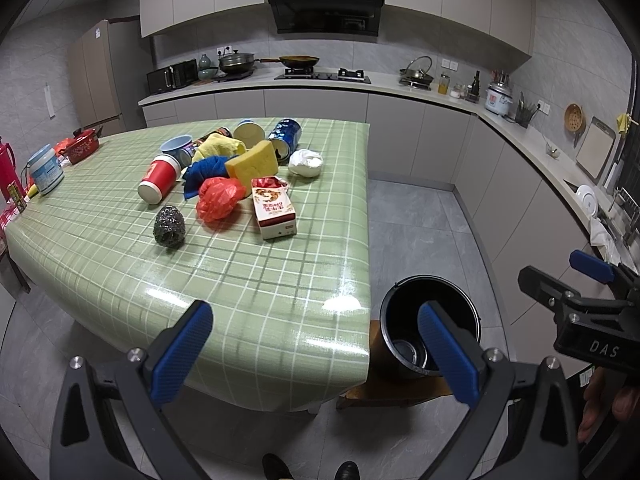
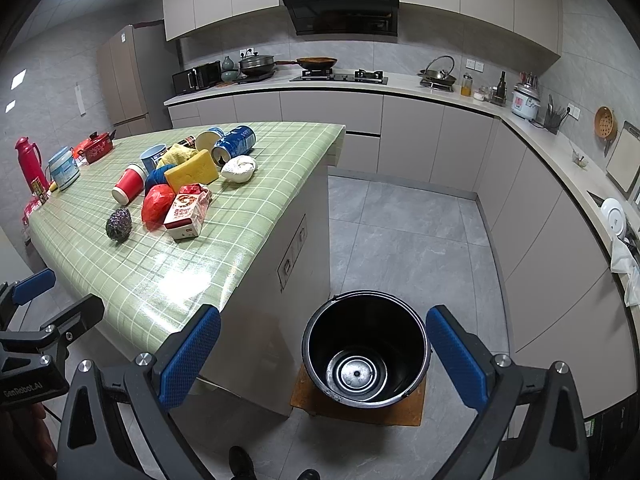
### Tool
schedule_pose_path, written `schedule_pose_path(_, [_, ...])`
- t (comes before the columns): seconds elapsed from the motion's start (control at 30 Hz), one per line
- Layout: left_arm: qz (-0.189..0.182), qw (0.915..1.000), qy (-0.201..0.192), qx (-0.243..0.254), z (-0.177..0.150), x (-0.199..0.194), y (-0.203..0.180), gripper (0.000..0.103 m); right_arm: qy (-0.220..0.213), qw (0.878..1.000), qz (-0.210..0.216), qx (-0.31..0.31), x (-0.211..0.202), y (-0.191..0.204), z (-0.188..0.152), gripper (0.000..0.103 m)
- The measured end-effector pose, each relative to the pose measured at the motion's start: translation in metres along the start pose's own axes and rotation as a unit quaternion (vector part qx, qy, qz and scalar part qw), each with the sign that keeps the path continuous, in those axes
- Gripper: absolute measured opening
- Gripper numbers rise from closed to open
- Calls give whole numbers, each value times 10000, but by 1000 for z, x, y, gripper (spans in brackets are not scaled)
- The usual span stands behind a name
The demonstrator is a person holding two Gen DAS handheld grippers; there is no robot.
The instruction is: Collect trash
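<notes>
Left gripper (image 1: pixel 316 354) jaws wide apart, holding nothing, hovering over the near edge of the green checked table (image 1: pixel 256 280). Right gripper (image 2: pixel 323 354) jaws also wide apart, empty, above the black bucket (image 2: pixel 366 346) that sits on a low wooden stool (image 2: pixel 356 406) beside the table. Trash is piled mid-table: red paper cup (image 1: pixel 159 179), red plastic bag (image 1: pixel 219 199), milk carton (image 1: pixel 274 206), yellow sponge (image 1: pixel 253 165), steel wool (image 1: pixel 169 226), blue can (image 1: pixel 285 136), white wad (image 1: pixel 305 163).
</notes>
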State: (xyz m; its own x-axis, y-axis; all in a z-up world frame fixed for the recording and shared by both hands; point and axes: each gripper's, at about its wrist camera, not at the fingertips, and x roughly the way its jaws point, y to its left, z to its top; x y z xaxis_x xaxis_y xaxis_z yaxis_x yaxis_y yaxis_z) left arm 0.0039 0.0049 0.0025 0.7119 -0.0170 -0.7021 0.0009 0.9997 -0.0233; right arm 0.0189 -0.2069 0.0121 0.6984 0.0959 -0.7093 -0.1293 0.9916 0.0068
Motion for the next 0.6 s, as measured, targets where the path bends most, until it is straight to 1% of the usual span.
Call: schedule_pose_path(0.6, [-10,10000,7,-63,5,3,1,103,23,9999,79,-63,9,1,3,103])
